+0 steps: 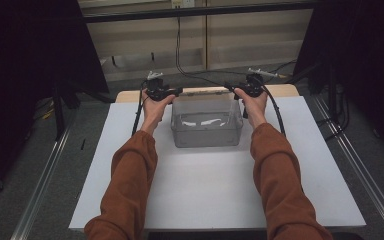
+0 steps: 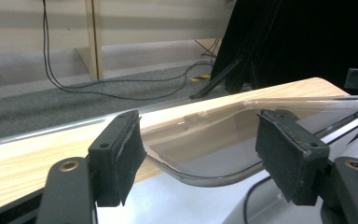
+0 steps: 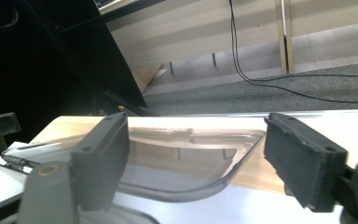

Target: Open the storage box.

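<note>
clear plastic box (image 1: 207,121) sits upper centre of the table (image 1: 220,190); my left gripper (image 2: 200,156) and right gripper (image 3: 196,161) stand open astride its far corners, pads off the rim; risk: jaws clip the rim while pulling away, dragging the box

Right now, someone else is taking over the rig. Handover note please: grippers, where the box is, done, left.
Left hand-held gripper: open, at the clear box's far left corner; the rim sits between the jaws, pads not pressing.
Right hand-held gripper: open, same at the far right corner.
Box: upright on the white table, near its far edge, between both hands.
Done: both grippers are lined up on the far rim corners.
Left: cannot tell from here whether the box gets gripped next or was just set down. Check before moving.
</note>
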{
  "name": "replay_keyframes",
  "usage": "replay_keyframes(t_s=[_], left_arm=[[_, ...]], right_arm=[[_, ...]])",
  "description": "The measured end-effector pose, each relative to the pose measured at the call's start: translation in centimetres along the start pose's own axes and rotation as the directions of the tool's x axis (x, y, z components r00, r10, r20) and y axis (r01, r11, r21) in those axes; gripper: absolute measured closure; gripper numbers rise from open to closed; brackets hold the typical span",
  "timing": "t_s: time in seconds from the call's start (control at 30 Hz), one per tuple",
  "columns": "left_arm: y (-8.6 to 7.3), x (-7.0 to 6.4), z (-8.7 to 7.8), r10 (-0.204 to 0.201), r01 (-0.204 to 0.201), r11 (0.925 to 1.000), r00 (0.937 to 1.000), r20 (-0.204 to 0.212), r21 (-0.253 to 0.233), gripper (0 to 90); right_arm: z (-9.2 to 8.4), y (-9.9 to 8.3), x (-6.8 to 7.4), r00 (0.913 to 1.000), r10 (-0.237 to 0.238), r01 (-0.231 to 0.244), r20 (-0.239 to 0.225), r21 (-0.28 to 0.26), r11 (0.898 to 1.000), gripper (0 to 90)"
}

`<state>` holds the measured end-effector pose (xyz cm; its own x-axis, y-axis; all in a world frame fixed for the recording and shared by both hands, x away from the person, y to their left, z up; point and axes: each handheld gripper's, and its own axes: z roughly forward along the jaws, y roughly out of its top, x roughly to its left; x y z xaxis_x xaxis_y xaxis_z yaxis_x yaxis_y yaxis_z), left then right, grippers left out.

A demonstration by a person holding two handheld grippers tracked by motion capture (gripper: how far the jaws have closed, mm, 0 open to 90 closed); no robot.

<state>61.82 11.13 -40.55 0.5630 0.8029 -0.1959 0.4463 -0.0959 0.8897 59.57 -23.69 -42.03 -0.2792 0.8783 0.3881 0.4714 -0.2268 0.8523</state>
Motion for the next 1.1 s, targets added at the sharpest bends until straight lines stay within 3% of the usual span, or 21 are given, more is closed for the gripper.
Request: replay_keyframes(t_s=[0.13,0.37,0.4,0.53,0.7,0.8,0.87,0.93,1.1], left_arm=[[-0.2,-0.2,-0.7,0.005,-0.006,0.9992,0.9998,-0.018,-0.039,26.3],[-0.9,-0.1,-1.7,0.026,-0.029,0.9975,0.9986,-0.047,-0.064,19.7],[-1.0,-0.1,-1.9,0.024,-0.027,0.9973,0.9987,-0.045,-0.068,16.7],[-1.2,-0.5,-2.3,0.034,-0.036,0.9962,0.9987,-0.037,-0.079,12.1],[-1.1,-1.3,-3.1,0.079,-0.082,0.9916,0.9963,-0.036,-0.1,8.9],[-1.1,-1.7,-3.6,0.094,-0.096,0.9897,0.9951,-0.032,-0.106,8.7],[-1.2,-1.9,-4.0,0.083,-0.085,0.989,0.9964,-0.019,-0.122,9.1],[-1.4,-2.1,-4.4,0.094,-0.097,0.9858,0.9951,-0.032,-0.137,9.5],[-1.8,-2.4,-5.1,0.094,-0.096,0.9858,0.9953,-0.024,-0.138,7.5]], right_arm=[[-0.7,-0.1,0.0,0.9999,-0.011,0.011,0.004,-0.009,1.0,16.3],[-1.7,0.0,0.5,0.9964,-0.085,0.085,0.006,-0.031,0.996,11.8],[-2.0,0.0,0.7,0.993,-0.117,0.117,0.016,-0.038,0.992,9.6],[-2.5,0.0,1.1,0.9865,-0.162,0.163,0.023,-0.056,0.985,8.1],[-3.1,-0.2,1.9,0.9773,-0.212,0.212,0.008,-0.083,0.974,6.2],[-3.3,-0.4,2.2,0.9757,-0.219,0.219,0.008,-0.096,0.971,6.0],[-3.6,-0.8,2.3,0.9762,-0.216,0.214,-0.014,-0.1,0.972,5.5],[-4.0,-1.3,2.5,0.9685,-0.249,0.248,0.004,-0.097,0.964,5.5],[-5.3,-1.8,2.6,0.9627,-0.27,0.27,0.012,-0.119,0.956,5.3]])
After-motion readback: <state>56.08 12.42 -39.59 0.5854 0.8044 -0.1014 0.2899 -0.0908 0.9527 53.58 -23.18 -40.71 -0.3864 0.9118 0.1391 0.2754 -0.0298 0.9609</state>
